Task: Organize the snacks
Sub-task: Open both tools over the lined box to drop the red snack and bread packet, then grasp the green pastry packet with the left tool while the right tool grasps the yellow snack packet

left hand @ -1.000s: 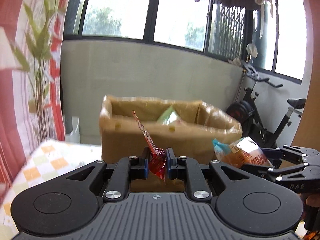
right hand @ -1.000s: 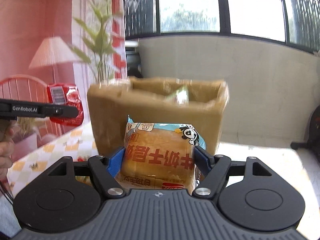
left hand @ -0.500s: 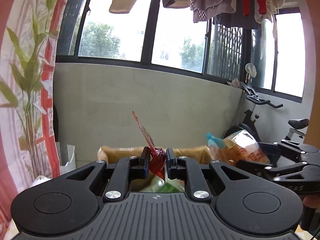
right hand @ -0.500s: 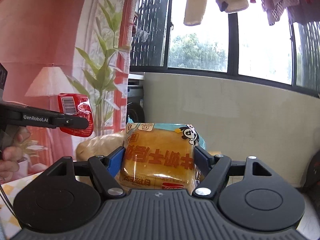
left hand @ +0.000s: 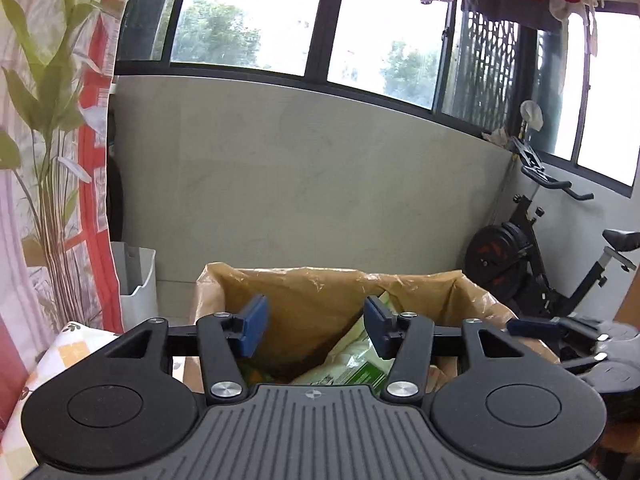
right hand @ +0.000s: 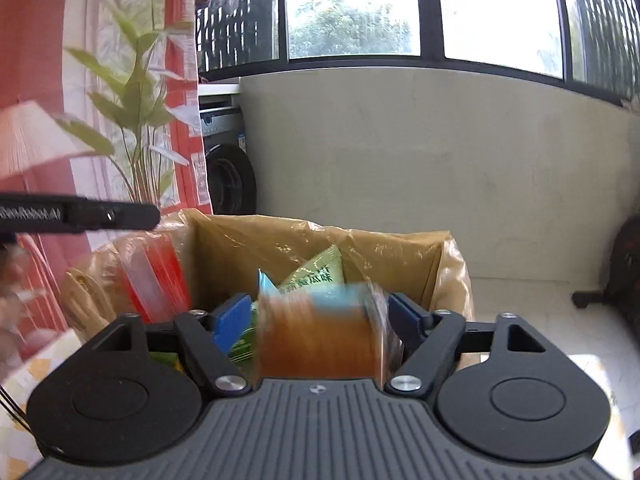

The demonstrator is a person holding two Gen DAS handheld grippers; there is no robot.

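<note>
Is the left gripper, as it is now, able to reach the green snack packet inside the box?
Probably yes: the left gripper is open above the lined cardboard box, with the green snack packet uncovered below it.

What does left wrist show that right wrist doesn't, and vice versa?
Left wrist only: exercise bike, white bin, and the left gripper open with nothing between its fingers.
Right wrist only: a blurred orange bread pack between the open right gripper fingers, a blurred red packet, and a washing machine.
Both: the lined cardboard box and a green packet inside it.
</note>
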